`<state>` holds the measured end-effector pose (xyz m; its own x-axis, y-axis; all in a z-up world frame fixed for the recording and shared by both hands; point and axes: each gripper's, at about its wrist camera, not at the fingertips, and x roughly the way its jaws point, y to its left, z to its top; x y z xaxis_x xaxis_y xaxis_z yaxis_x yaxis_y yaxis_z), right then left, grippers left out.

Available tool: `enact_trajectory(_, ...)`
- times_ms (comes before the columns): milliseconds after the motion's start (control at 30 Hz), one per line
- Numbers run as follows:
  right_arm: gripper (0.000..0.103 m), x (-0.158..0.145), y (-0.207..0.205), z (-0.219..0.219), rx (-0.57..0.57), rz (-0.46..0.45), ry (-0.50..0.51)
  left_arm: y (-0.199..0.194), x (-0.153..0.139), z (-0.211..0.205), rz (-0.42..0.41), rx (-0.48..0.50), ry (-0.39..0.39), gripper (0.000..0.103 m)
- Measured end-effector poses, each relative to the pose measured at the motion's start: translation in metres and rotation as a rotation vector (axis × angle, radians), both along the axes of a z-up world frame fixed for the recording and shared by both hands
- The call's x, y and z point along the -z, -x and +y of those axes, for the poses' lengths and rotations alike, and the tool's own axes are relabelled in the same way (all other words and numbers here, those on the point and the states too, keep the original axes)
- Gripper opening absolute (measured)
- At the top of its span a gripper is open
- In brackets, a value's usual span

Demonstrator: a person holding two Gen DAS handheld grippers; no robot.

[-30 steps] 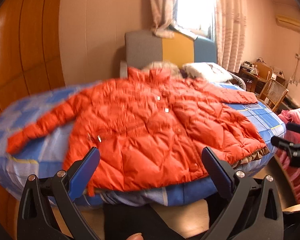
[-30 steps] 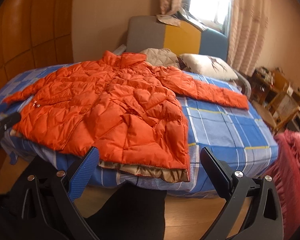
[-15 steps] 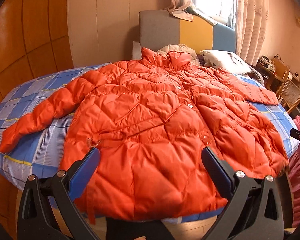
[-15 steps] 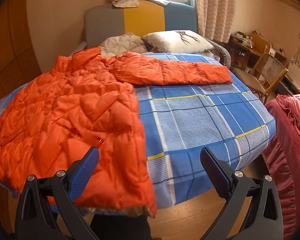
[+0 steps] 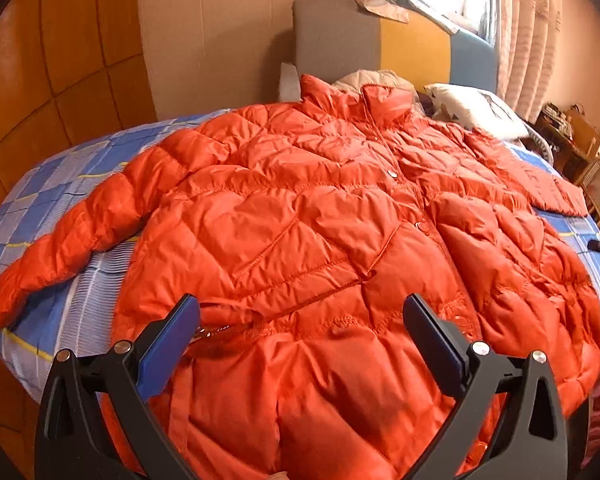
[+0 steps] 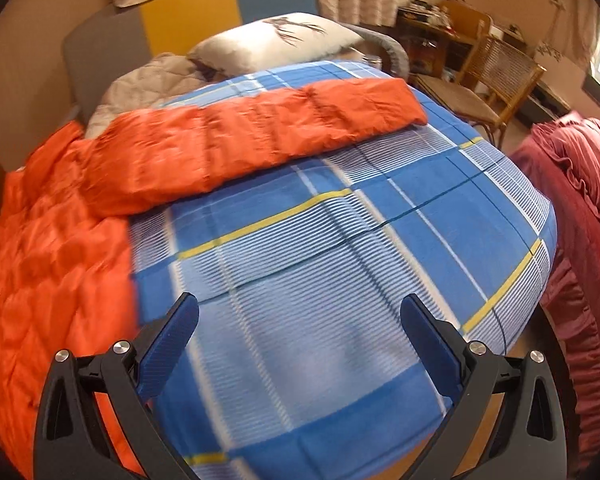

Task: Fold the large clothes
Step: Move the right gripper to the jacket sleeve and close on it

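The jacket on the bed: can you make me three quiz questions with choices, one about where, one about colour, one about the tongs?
1. Where does the jacket lie?
A. spread flat on the bed
B. on a hanger
C. on the floor

2. What colour is it?
A. green
B. orange
C. black

3. How are the left tongs and right tongs?
A. both open, holding nothing
B. both shut on a sleeve
C. one open, one shut

Answers:
1 A, it lies front up with sleeves out on the checked sheet.
2 B, bright orange all over.
3 A, each pair of blue pads stands wide apart with nothing between.
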<state>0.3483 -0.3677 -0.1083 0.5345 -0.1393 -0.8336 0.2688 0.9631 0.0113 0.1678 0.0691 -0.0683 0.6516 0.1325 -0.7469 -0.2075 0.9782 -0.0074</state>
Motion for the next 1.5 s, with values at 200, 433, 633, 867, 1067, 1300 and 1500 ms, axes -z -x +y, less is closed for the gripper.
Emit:
enact_trajectory(200, 0.100, 0.012, -0.033, -0.029, 0.089, 0.031, -0.007, -0.010, 0.011, 0.009, 0.018, -0.038, -0.012, 0.101)
enact_trajectory(433, 0.090, 0.020, -0.079, -0.053, 0.145, 0.055, 0.000, -0.021, 0.017, 0.057, 0.032, -0.192, 0.060, 0.101)
enact_trajectory(633, 0.078, 0.026, -0.124, -0.074, 0.235, 0.070, -0.036, -0.030, 0.026, 0.072, 0.051, -0.228, 0.061, 0.100)
enact_trajectory(867, 0.067, 0.033, -0.170, -0.076, 0.278, 0.077, -0.073, -0.048, 0.024, 0.063, 0.044, -0.205, 0.032, 0.100)
enact_trajectory(1067, 0.035, 0.039, -0.190, -0.067, 0.243, 0.080, 0.018, -0.059, 0.025, 0.057, 0.051, -0.170, 0.013, 0.095)
enact_trajectory(1300, 0.008, 0.029, -0.184, -0.056, 0.139, 0.063, 0.158, -0.061, 0.025, 0.056, 0.050, -0.144, 0.047, 0.081)
enact_trajectory(1500, 0.007, 0.003, -0.175, -0.025, 0.051, -0.005, 0.291, -0.059, 0.026, 0.060, 0.051, -0.138, 0.084, 0.075)
